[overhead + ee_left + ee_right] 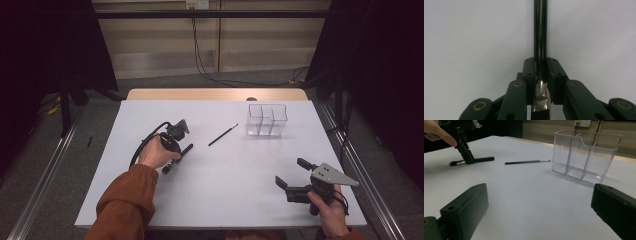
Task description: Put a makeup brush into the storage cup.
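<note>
A thick black brush (187, 149) with a silvery ferrule lies flat on the white table (225, 195), left of the middle. My left gripper (175, 158) points down at it and is shut on it near the ferrule. In the left gripper view the pads (529, 72) press both sides of the handle (540, 30), which runs away from the gripper (540, 67). The right gripper view shows that gripper (469, 157) on the brush (484, 159) at the far left. My right gripper (291, 172) rests near the front right corner, its jaws wide apart around bare table (539, 195).
A thin black brush (222, 135) (526, 162) lies loose near the table's middle. A clear plastic organiser (266, 120) (586, 155) with three compartments stands at the back right. A wooden edge (215, 94) runs behind the table.
</note>
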Action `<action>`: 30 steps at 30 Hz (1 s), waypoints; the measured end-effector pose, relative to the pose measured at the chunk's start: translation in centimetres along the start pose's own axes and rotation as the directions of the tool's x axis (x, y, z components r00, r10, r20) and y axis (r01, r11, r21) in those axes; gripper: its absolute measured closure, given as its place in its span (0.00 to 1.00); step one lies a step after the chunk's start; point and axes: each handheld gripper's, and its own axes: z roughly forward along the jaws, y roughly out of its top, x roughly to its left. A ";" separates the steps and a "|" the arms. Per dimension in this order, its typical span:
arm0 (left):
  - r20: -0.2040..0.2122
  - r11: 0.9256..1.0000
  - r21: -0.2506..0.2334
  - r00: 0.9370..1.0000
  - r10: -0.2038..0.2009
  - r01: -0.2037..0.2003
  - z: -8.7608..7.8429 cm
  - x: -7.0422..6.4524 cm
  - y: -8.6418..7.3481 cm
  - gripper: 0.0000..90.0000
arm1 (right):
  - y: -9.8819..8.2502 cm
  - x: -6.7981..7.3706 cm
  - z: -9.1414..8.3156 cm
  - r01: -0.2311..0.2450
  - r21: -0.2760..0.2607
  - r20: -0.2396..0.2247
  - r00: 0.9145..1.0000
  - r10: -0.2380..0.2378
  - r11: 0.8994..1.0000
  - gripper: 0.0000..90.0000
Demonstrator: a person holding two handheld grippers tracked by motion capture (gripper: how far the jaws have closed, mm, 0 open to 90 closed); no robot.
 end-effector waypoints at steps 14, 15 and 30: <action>0.022 0.997 -0.077 1.000 -0.015 0.017 -1.4 0.9 -0.8 0.87 | 0.0 0.0 0.0 -0.003 0.001 0.004 1.000 0.003 1.000 0.01; 0.036 0.994 -0.103 0.999 -0.020 0.023 -1.9 1.0 -1.1 0.87 | 0.0 0.0 0.0 -0.003 0.001 0.003 1.000 0.003 1.000 0.01; 0.099 0.947 -0.321 0.995 0.000 0.032 -3.8 1.7 -2.8 0.87 | 0.0 0.0 0.0 -0.004 -0.003 0.006 1.000 0.004 1.000 0.01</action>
